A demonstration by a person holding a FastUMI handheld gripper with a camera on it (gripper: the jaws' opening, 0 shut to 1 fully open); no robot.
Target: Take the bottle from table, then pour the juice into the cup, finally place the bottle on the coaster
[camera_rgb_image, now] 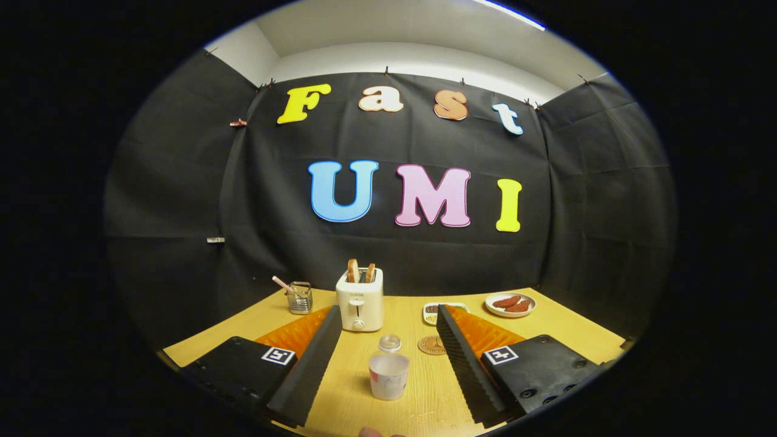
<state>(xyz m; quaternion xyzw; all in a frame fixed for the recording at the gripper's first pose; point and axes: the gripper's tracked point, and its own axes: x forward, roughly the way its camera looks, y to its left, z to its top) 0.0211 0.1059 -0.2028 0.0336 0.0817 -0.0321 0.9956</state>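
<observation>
The yellow wooden desk (419, 400) carries a clear cup (388, 376) nearest, with a small bottle (390, 343) just behind it and a round coaster (431, 345) beside that. Farther back stand a white toaster (360, 299) holding toast, a wire holder (300, 297), a small tray (432, 312) and a plate (510, 304) of food.

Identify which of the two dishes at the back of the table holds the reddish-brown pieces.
The round white plate, beyond the open gripper. The small tray beside it, nearer the toaster, holds something darker.
</observation>
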